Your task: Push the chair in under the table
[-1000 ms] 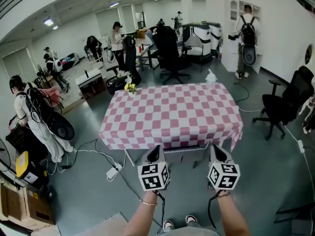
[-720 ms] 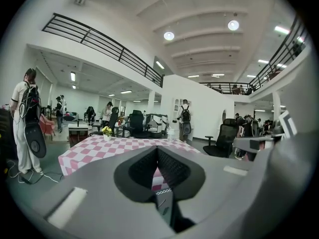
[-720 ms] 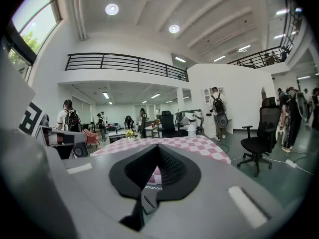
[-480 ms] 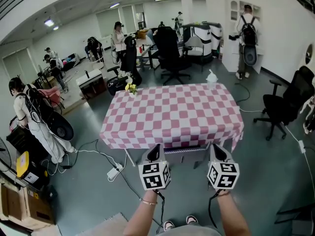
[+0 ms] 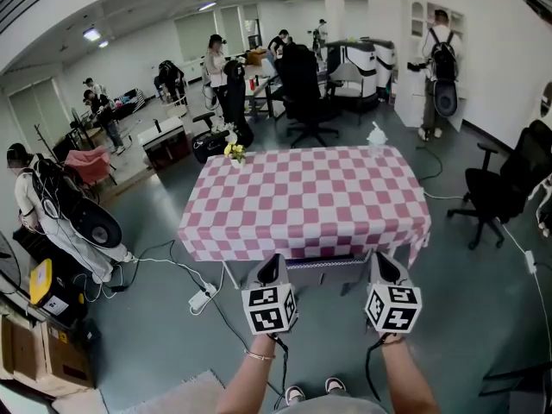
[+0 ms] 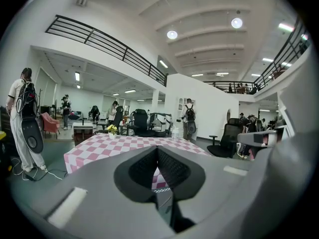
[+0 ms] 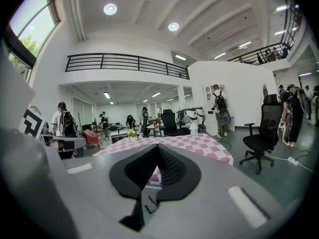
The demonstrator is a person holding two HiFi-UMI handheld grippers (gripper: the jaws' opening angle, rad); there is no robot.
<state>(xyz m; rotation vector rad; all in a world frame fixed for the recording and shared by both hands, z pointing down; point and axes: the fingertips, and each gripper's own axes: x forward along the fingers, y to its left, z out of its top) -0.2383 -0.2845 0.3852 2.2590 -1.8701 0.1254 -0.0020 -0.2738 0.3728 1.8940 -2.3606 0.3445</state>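
Left tool (image 5: 274, 264) and right tool (image 5: 379, 261) are each held in a hand, side by side at the near edge of the worktop (image 5: 302, 198). Both point at it. Each tool's jaws are pressed together with nothing between them, as the left gripper view (image 6: 157, 153) and right gripper view (image 7: 158, 151) show. A pink-and-white checked cloth (image 5: 259, 231) covers the worktop. A grey part of the chair (image 5: 321, 272) shows just below the cloth's near hem, between the two tools. Whether their tips touch it cannot be told. Yellow flowers (image 5: 233, 152) stand at the far left corner.
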